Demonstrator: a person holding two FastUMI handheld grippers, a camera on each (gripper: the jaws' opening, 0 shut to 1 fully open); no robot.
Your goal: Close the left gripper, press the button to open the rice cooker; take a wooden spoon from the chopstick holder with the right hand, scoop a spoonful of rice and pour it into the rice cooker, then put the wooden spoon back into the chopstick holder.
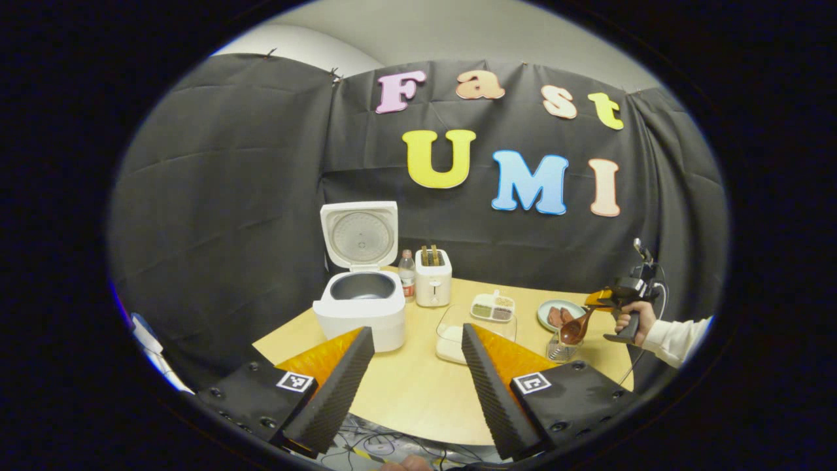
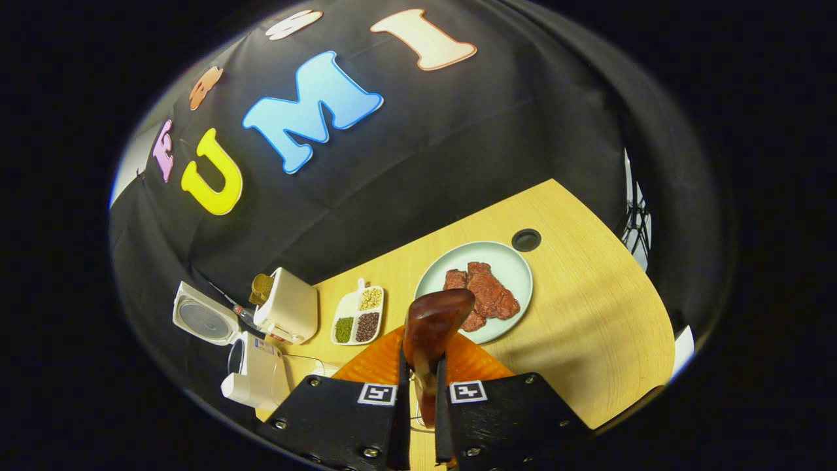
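The white rice cooker point(image 1: 361, 307) stands open at the table's back left, its lid point(image 1: 361, 235) upright and the inner pot bare. My left gripper point(image 1: 415, 333) hovers open in front of it, holding nothing. At the right, a hand holds my right gripper point(image 1: 598, 302), which is shut on the wooden spoon point(image 1: 575, 330). The spoon's bowl hangs just above the chopstick holder point(image 1: 562, 348). A clear container of rice point(image 1: 454, 330) sits mid-table. In the right gripper view the spoon point(image 2: 435, 320) stands up between the fingers of my right gripper point(image 2: 422, 369).
A toaster point(image 1: 433, 278) and a small bottle point(image 1: 407, 275) stand right of the cooker. A divided dish of beans point(image 1: 494, 307) and a plate of meat point(image 2: 484, 288) lie toward the back right. A cable hole point(image 2: 526, 239) marks the table near the plate.
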